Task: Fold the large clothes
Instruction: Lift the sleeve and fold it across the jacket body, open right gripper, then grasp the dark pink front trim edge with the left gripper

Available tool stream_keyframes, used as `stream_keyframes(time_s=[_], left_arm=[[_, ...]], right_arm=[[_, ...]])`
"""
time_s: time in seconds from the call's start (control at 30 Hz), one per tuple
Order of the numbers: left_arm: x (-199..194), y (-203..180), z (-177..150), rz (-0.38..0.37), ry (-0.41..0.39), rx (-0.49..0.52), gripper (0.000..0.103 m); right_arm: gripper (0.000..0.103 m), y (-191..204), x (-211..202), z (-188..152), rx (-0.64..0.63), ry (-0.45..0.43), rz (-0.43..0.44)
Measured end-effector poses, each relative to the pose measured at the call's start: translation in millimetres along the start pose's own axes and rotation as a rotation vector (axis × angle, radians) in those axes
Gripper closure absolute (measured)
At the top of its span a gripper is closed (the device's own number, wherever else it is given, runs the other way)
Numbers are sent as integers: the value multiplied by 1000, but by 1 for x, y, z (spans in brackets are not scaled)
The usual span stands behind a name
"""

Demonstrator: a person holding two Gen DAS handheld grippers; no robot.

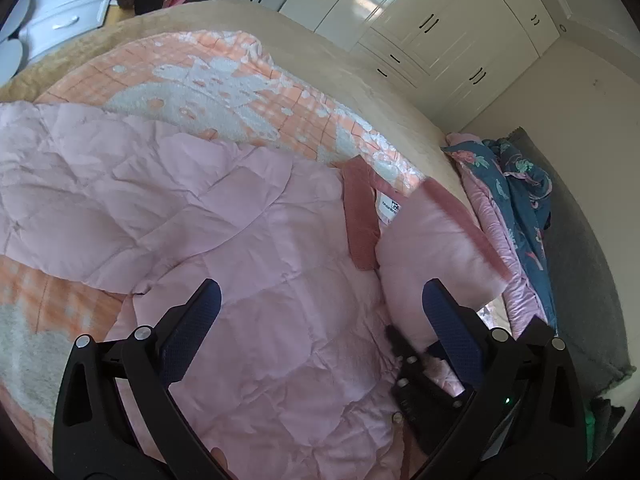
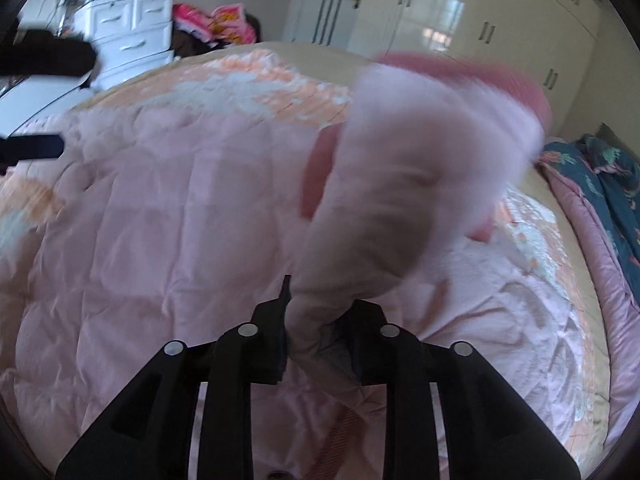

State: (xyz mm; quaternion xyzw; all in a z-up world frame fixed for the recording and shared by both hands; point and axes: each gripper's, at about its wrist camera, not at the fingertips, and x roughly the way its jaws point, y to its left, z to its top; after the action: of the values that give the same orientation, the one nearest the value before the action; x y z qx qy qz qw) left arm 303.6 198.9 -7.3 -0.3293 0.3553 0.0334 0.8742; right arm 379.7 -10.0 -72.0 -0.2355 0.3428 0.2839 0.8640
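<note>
A large pale pink quilted jacket lies spread on the bed, with a darker pink collar and a white label. My left gripper is open just above the jacket's body, holding nothing. My right gripper is shut on a lifted part of the jacket, which stands up blurred in front of the camera with its dark pink cuff at the top. The right gripper also shows in the left wrist view at the lower right, and the raised pink part rises above it.
The bed has an orange and white blanket over a beige cover. A blue floral and pink quilt is bunched at the bed's right edge. White wardrobes stand behind. A white drawer unit and a pile of clothes are at the far left.
</note>
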Motion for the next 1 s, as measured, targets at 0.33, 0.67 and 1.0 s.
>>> stream_keyframes(time_s=[0.33, 0.67, 1.0], left_arm=[[17, 11, -4, -104, 71, -84, 8], [67, 22, -28, -152, 175, -155, 10], [75, -4, -37, -51, 129, 6, 87]], right_arm=[[23, 9, -19, -9, 13, -23, 124], [17, -100, -75, -40, 279, -43, 38], [17, -186, -94, -85, 498, -61, -111]])
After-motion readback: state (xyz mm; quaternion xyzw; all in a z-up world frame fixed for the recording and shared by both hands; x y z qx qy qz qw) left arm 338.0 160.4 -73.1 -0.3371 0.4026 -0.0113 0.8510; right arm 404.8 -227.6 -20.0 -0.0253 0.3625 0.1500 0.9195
